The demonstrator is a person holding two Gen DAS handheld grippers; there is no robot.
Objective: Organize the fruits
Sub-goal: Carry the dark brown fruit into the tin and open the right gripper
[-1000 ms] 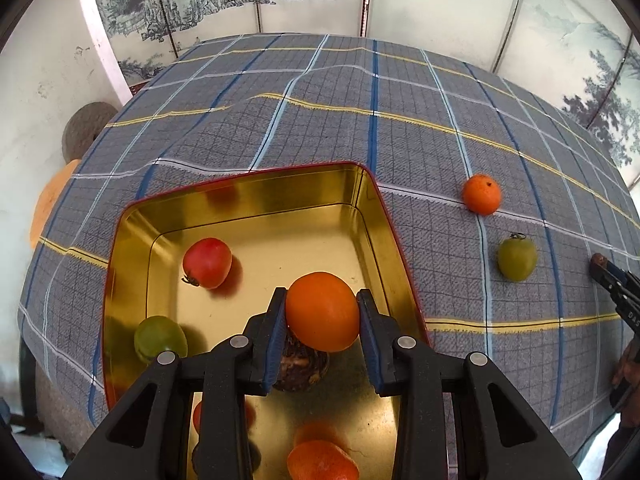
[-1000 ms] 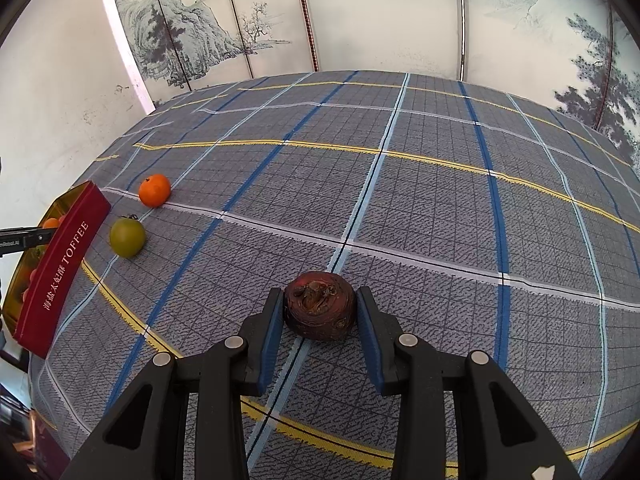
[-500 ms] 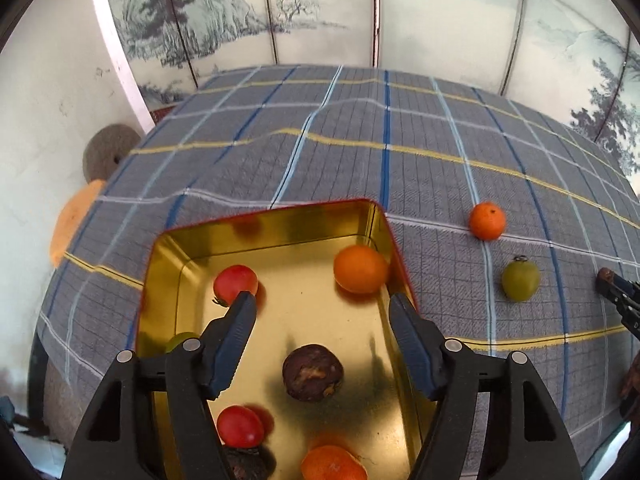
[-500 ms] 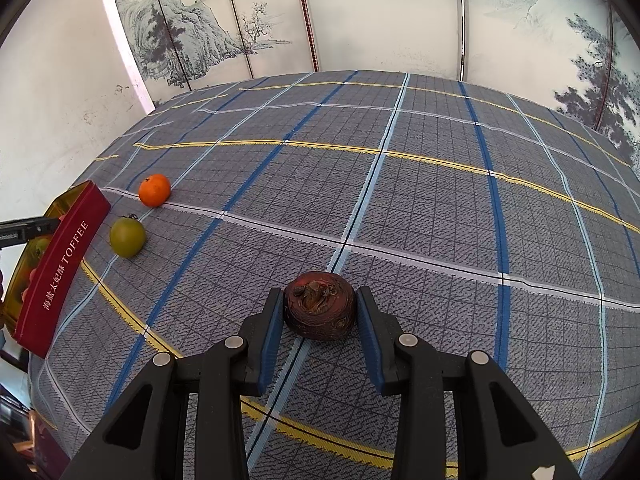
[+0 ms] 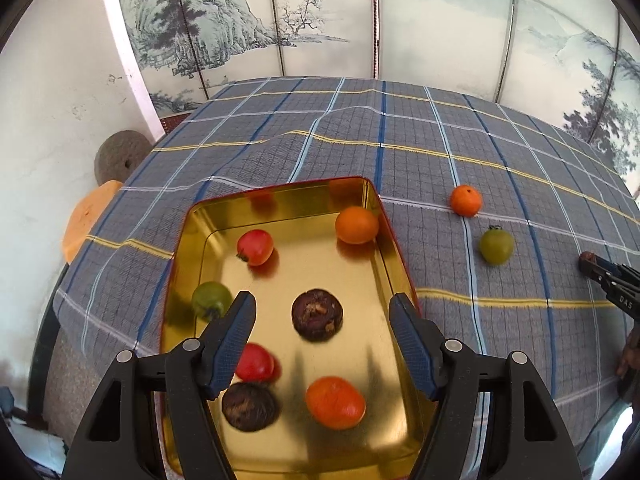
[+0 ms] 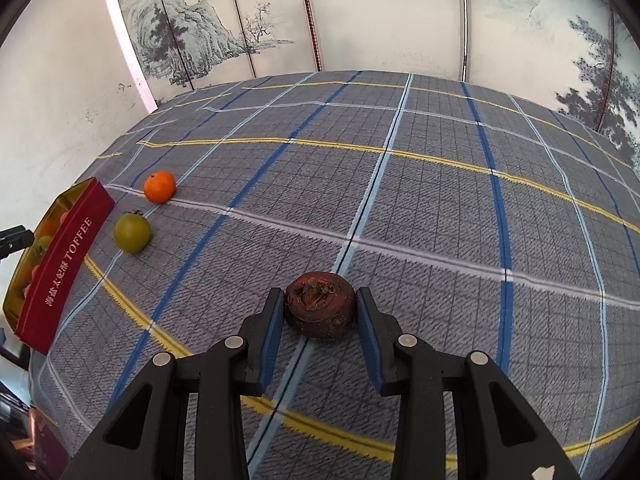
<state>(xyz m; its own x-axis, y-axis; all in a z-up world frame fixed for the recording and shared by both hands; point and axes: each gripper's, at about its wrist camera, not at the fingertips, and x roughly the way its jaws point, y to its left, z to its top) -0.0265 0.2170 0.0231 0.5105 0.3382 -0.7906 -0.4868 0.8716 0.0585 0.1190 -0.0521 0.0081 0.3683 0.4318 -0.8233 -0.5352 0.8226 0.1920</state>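
My left gripper (image 5: 322, 338) is open and empty above a gold tin (image 5: 188, 236) with red outer walls. The tin holds several fruits: an orange (image 5: 356, 225) at its far right corner, a red fruit (image 5: 255, 246), a green one (image 5: 211, 300), a dark brown one (image 5: 317, 314) and more near me. My right gripper (image 6: 320, 320) is shut on a dark brown fruit (image 6: 320, 305) that rests on the cloth. An orange (image 6: 159, 187) and a green fruit (image 6: 132, 233) lie on the cloth between the tin (image 6: 64, 256) and my right gripper; both also show in the left wrist view, the orange (image 5: 465, 200) and the green fruit (image 5: 496, 245).
A blue-grey checked cloth (image 6: 420, 200) covers the table. Painted screen panels (image 6: 380, 12) stand behind it. A round grey stone (image 5: 118, 156) and an orange object (image 5: 86, 220) lie past the table's left edge. The right gripper's tip (image 5: 608, 280) shows at the right in the left wrist view.
My left gripper opened and let go of the orange, which now lies in the tin's far right corner. The left gripper has drawn up and back. The right gripper has not moved.
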